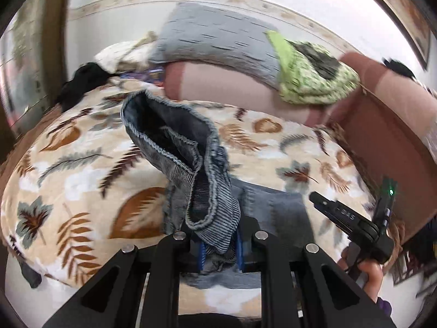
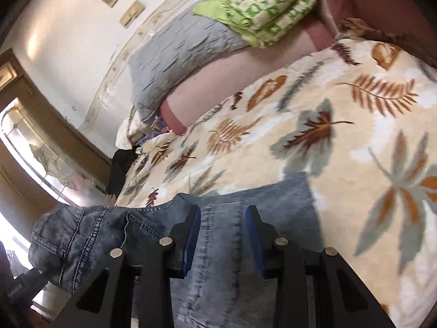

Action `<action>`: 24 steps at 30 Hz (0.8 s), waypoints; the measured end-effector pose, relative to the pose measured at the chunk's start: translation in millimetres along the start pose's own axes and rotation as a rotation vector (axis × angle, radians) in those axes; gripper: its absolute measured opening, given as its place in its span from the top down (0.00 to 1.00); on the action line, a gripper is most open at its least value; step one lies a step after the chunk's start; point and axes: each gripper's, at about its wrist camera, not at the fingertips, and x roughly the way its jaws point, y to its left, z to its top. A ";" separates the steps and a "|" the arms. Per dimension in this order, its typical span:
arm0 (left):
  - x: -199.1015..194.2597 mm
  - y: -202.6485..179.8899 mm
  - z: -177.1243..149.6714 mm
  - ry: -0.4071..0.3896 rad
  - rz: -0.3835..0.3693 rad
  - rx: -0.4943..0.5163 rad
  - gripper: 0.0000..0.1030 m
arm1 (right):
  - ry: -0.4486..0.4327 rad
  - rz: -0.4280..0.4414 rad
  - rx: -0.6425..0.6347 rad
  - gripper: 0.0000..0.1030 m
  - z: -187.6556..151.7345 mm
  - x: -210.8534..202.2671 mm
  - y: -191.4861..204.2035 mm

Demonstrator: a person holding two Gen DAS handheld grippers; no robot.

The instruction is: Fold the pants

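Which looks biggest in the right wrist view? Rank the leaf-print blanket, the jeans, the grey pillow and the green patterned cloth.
1. leaf-print blanket: fills most of the view.
2. jeans: large, but right at the camera, so nearness inflates them.
3. grey pillow.
4. green patterned cloth: smallest, though partly cut off at the top edge.
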 end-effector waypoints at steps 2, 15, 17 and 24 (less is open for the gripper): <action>6.6 -20.4 -0.6 0.016 -0.027 0.035 0.84 | -0.019 -0.013 0.033 0.63 5.2 -12.5 -14.5; 121.5 -154.0 -45.3 0.341 -0.218 0.201 0.85 | -0.149 -0.054 0.326 0.63 29.8 -66.2 -104.9; 110.3 -161.9 -53.0 0.331 -0.258 0.256 0.85 | -0.137 -0.054 0.324 0.63 30.3 -62.7 -104.0; 57.4 -120.9 -25.6 0.174 -0.184 0.276 0.54 | 0.016 0.054 0.286 0.51 22.2 -35.0 -90.6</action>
